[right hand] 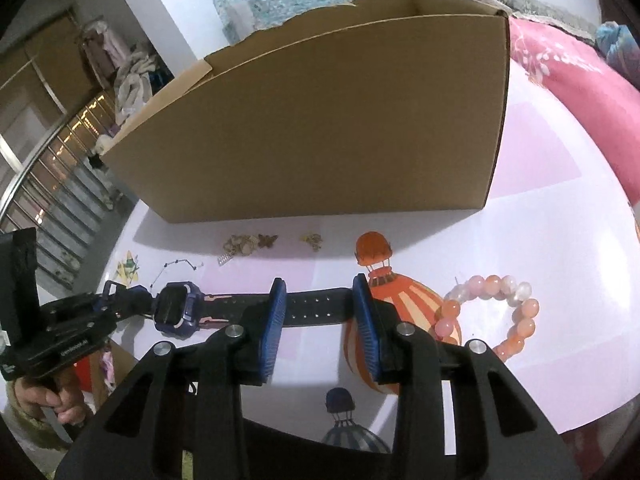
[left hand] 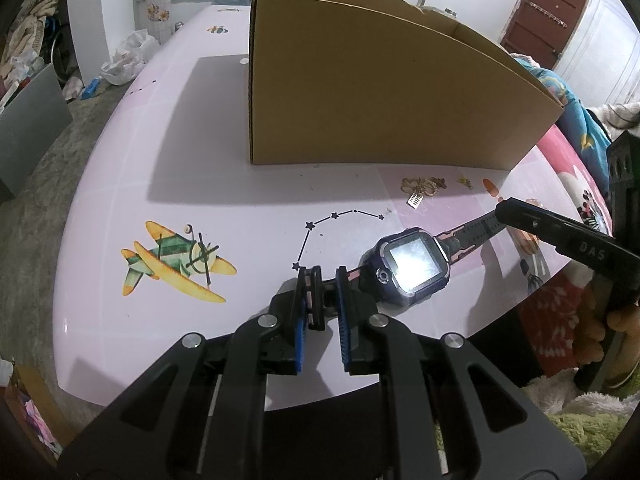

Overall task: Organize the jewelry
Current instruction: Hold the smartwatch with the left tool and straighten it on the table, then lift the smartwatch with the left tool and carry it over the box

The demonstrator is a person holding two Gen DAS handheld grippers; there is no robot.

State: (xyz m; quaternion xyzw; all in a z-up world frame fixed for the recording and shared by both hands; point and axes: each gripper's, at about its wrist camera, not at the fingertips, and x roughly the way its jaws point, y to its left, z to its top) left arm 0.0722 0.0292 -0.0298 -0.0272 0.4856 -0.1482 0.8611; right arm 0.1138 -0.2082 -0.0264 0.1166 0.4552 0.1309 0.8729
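Observation:
A blue-purple smartwatch [left hand: 412,264] lies face up on the pink table [left hand: 160,184], with its black strap stretched out to both sides. My left gripper [left hand: 320,280] is shut on the buckle end of the strap. The watch [right hand: 176,312] also shows in the right wrist view, its long holed strap running across the gap of my right gripper [right hand: 320,292]. Those jaws stand apart, and the pads do not press the strap. A pink bead bracelet [right hand: 492,312] lies just to the right. Gold trinkets [right hand: 248,244] and a smaller gold piece [right hand: 312,240] lie before the box.
A tall open cardboard box [left hand: 380,100] stands close behind the jewellery. Plane and balloon stickers decorate the table. A pink patterned blanket [right hand: 560,80] lies off the right edge. A hand [right hand: 48,400] holds the left gripper's handle at the table's near left edge.

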